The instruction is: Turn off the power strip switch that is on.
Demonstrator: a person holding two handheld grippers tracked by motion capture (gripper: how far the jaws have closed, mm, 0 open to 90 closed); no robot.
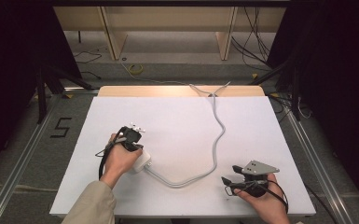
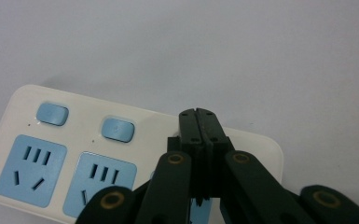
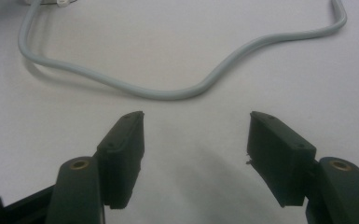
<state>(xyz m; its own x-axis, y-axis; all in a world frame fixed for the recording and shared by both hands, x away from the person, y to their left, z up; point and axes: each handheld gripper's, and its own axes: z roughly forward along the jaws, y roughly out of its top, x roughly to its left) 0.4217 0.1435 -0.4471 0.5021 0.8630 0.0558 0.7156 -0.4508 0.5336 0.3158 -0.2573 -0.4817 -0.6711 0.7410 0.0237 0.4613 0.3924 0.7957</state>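
I press my closed left claw point(image 2: 199, 114) onto the cream blue-socketed power strip point(image 2: 51, 140), perhaps switching it; right claw point(image 3: 196, 140) waits wide open, empty.

Beyond the left hand-held gripper point(image 1: 131, 135): white table point(image 1: 177, 121), grey floor point(image 1: 168, 70), pale wooden shelving point(image 1: 168, 18), loose cables point(image 1: 256, 46). Left of it, a taped "5" point(image 1: 61, 127). Black curtains point(image 1: 340, 70) either side.
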